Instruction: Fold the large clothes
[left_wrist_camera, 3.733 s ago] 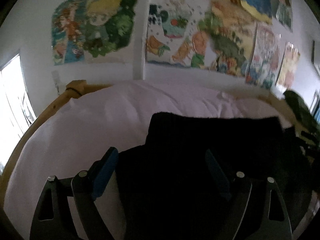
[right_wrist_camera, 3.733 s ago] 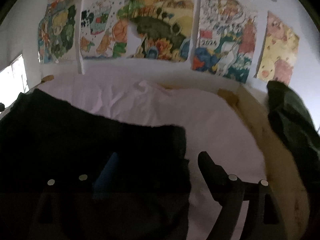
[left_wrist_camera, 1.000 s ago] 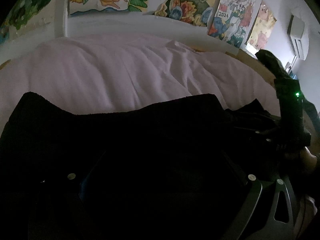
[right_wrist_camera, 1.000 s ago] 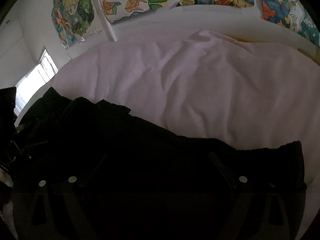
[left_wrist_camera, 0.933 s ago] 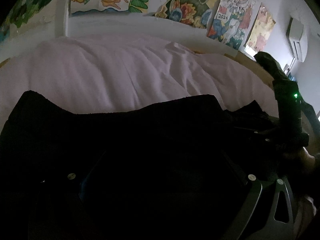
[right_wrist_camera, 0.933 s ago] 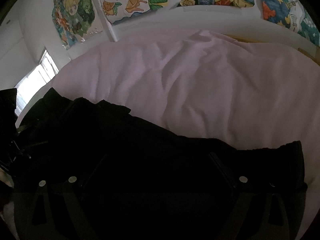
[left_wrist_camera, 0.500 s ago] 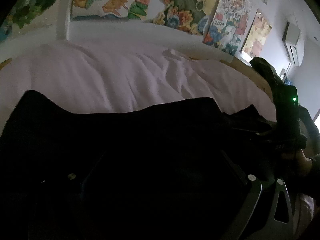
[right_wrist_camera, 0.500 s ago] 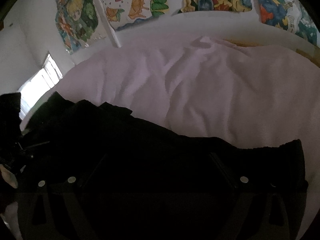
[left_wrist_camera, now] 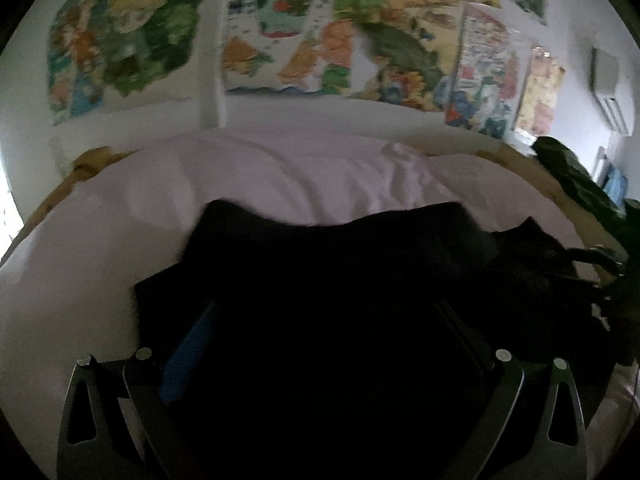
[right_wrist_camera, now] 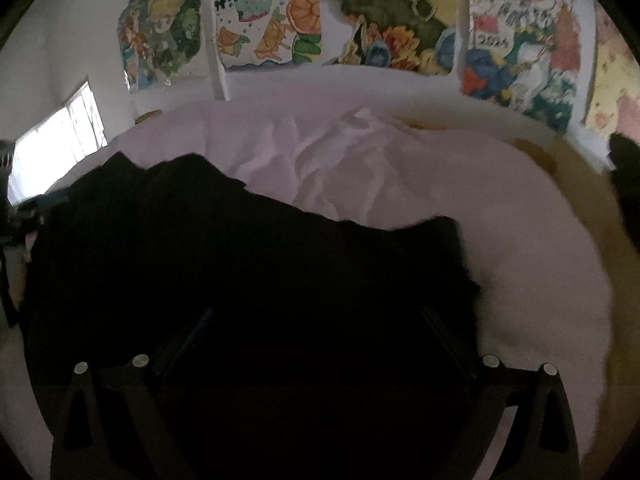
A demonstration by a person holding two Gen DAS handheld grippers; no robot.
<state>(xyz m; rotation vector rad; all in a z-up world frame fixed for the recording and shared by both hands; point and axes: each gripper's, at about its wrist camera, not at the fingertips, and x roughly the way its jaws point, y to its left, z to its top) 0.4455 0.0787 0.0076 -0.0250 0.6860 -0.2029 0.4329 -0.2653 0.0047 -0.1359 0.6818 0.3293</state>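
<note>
Since a moment ago, both tools have been tilted up, so more wall is seen. From the left wrist, the left tool [left_wrist_camera: 326, 320] is spread wide over the black garment [left_wrist_camera: 340, 264] on the bed [left_wrist_camera: 100, 240]. From the right wrist, the right tool [right_wrist_camera: 316, 320] is likewise held open above the garment [right_wrist_camera: 240, 256].

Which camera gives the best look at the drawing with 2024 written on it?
The right wrist view. There the drawing sits large on the wall with its 2024 readable. In the left wrist view the same drawing is smaller, off to the right and blurred, so the number cannot be read.
</note>
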